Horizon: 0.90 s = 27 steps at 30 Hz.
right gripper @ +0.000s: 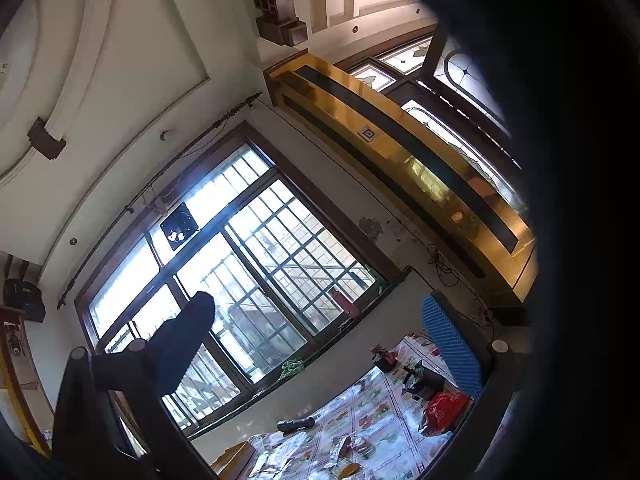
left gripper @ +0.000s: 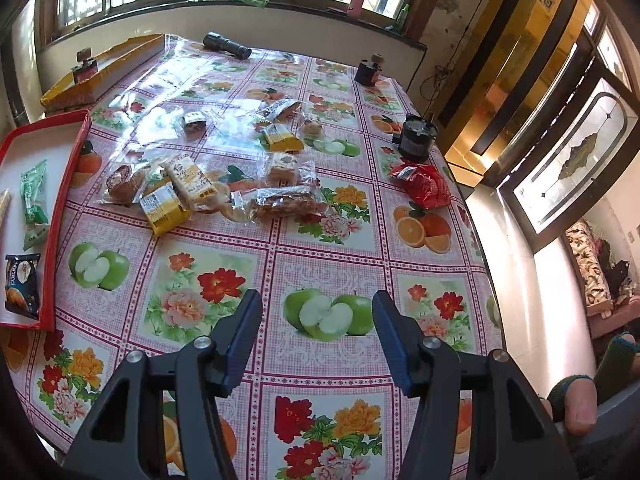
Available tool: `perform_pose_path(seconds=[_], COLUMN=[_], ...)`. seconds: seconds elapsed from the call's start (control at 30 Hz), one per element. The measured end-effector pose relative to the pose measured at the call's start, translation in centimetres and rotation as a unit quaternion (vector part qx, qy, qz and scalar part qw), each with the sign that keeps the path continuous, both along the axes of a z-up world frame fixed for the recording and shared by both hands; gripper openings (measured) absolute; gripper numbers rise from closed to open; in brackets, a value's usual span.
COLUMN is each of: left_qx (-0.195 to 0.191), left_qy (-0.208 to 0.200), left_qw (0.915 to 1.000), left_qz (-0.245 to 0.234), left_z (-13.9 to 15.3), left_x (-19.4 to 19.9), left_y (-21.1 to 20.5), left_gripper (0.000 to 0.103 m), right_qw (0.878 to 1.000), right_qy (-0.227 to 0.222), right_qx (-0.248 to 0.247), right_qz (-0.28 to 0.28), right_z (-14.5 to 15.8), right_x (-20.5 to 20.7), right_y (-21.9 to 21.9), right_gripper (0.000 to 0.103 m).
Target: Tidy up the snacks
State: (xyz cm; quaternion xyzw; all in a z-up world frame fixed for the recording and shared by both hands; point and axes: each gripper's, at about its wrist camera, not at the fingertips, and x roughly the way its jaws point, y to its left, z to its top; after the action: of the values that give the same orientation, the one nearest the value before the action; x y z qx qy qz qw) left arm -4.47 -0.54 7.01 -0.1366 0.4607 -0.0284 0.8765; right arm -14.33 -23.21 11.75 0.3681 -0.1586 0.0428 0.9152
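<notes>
Several wrapped snacks lie in a loose pile (left gripper: pixel 208 192) mid-table on the flowered tablecloth (left gripper: pixel 320 264), with more packets (left gripper: pixel 280 136) behind. A red packet (left gripper: pixel 426 184) lies at the right edge and also shows in the right wrist view (right gripper: pixel 446 408). A red-rimmed white tray (left gripper: pixel 60 200) at the left holds a green packet (left gripper: pixel 34 204) and a dark blue packet (left gripper: pixel 22 284). My left gripper (left gripper: pixel 316 332) is open and empty, low over the near table. My right gripper (right gripper: pixel 320 328) is open and empty, raised and tilted up toward the window.
A black flashlight (left gripper: pixel 228 45) lies at the far edge. A dark jar (left gripper: pixel 416 140) and a small bottle (left gripper: pixel 368 70) stand at the right. A yellow box (left gripper: pixel 92 76) with a red bottle sits at the far left. A sandalled foot (left gripper: pixel 576 400) shows beside the table.
</notes>
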Motion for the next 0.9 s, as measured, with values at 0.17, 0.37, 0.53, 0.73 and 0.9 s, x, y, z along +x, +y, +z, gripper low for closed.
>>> perform_pose_path(seconds=[0.17, 0.37, 0.53, 0.73, 0.9], left_qx=[-0.003, 0.014, 0.075, 0.12, 0.171], left_qy=[-0.002, -0.011, 0.002, 0.041, 0.063], left_qw=[0.9998, 0.9997, 0.9966, 0.9866, 0.9766], left_qz=[-0.018, 0.017, 0.035, 0.102, 0.114], left_z=[0.0, 0.6, -1.1, -3.7, -5.1], left_x=[-0.2, 0.6, 2.2, 4.6, 7.3], left_y=[-1.1, 1.4, 4.1, 11.3, 16.5], left_gripper=[0.057, 0.058, 0.058, 0.058, 0.058], right_qw=[1.0, 0.999, 0.996, 0.945, 0.881], right_qy=[-0.001, -0.01, 0.022, 0.237, 0.349], right_qx=[-0.005, -0.009, 0.004, -0.094, -0.194], right_qz=[0.001, 0.042, 0.09, 0.205, 0.256], right_z=[-0.3, -0.7, -0.8, -1.8, -5.4], right_x=[0.5, 1.5, 3.0, 11.1, 15.5], right_y=[1.1, 0.4, -0.9, -0.3, 2.1], right_gripper=[0.103, 0.103, 0.103, 0.103, 0.103])
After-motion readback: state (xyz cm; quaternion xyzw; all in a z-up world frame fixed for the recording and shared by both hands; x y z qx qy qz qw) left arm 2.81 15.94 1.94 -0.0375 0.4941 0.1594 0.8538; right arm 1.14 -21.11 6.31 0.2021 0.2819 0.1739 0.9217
